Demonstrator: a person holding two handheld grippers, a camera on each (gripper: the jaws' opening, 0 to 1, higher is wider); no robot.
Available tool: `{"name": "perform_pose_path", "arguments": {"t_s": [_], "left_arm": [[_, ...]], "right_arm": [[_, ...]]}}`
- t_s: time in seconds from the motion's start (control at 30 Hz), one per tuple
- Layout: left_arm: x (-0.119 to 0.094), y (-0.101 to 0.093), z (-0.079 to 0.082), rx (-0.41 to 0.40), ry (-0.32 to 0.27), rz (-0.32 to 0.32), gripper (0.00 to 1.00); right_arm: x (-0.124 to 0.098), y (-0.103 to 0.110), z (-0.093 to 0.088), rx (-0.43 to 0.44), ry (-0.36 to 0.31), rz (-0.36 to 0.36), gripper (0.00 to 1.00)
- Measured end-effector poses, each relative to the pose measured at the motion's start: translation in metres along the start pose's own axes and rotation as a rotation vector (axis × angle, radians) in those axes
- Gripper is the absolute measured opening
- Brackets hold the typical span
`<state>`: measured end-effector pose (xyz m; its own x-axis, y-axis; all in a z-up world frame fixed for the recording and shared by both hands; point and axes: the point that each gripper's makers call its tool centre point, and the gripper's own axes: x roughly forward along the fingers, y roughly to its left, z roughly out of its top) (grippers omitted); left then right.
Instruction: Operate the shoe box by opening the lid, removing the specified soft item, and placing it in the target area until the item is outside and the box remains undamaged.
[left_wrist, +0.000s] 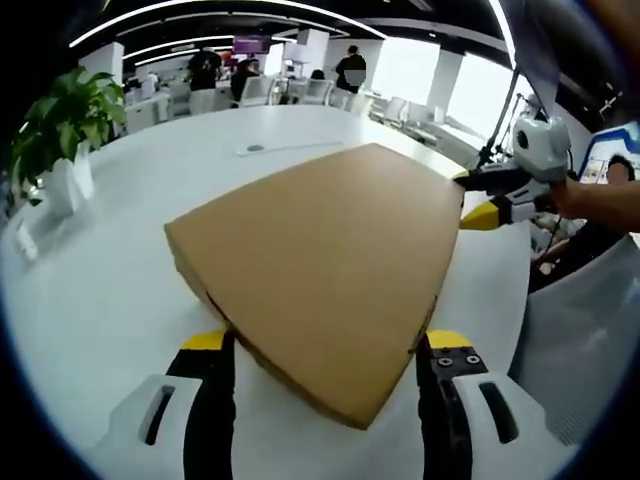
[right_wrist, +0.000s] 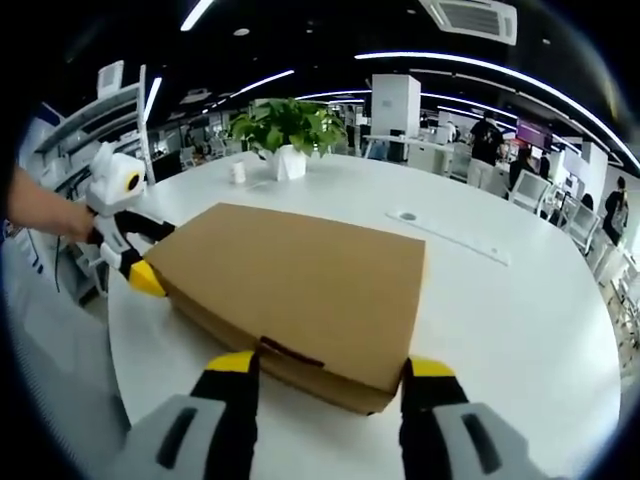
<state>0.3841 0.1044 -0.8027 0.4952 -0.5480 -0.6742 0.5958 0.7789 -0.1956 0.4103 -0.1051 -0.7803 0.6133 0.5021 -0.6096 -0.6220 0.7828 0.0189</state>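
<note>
box: brown cardboard shoe box (left_wrist: 325, 265), lid shut & flat on top, sits on white table (left_wrist: 110, 290), lying between the two grippers, one at each end
left gripper: seen in its own view (left_wrist: 325, 345), jaws spread wide, yellow tips either side of the box's near corner; box edge reaches in between them, contact w/ jaws not clear; not gripping anything
left gripper, from other side: in right gripper view it's (right_wrist: 140, 262) at the box's far left end, held by a hand (right_wrist: 45, 215); yellow tip right at box edge, one jaw above & one below the lid rim
right gripper: own view (right_wrist: 330, 375), jaws wide apart, yellow tips flanking the box's near end where a small dark slot/tab sits in the front wall; nothing held
right gripper, from other side: in left gripper view (left_wrist: 480, 200) at box's far right corner, yellow tip just beside the edge, touching or not - can't tell
plant: potted green plant (right_wrist: 285, 130) in white pot, beyond the box, well apart from both grippers
strip: thin flat strip w/ round mark (right_wrist: 448, 235) on table past the box
bkgd: people (left_wrist: 350, 68) standing far behind, chairs, ceiling light strips
</note>
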Motion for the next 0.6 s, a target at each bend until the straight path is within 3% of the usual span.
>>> {"name": "perform_pose_path", "arguments": {"t_s": [0.6], "left_arm": [[-0.011, 0.017, -0.008, 0.027, 0.032, -0.006, 0.76]], "right_arm": [[0.002, 0.022, 0.002, 0.011, -0.007, 0.0, 0.5]]}}
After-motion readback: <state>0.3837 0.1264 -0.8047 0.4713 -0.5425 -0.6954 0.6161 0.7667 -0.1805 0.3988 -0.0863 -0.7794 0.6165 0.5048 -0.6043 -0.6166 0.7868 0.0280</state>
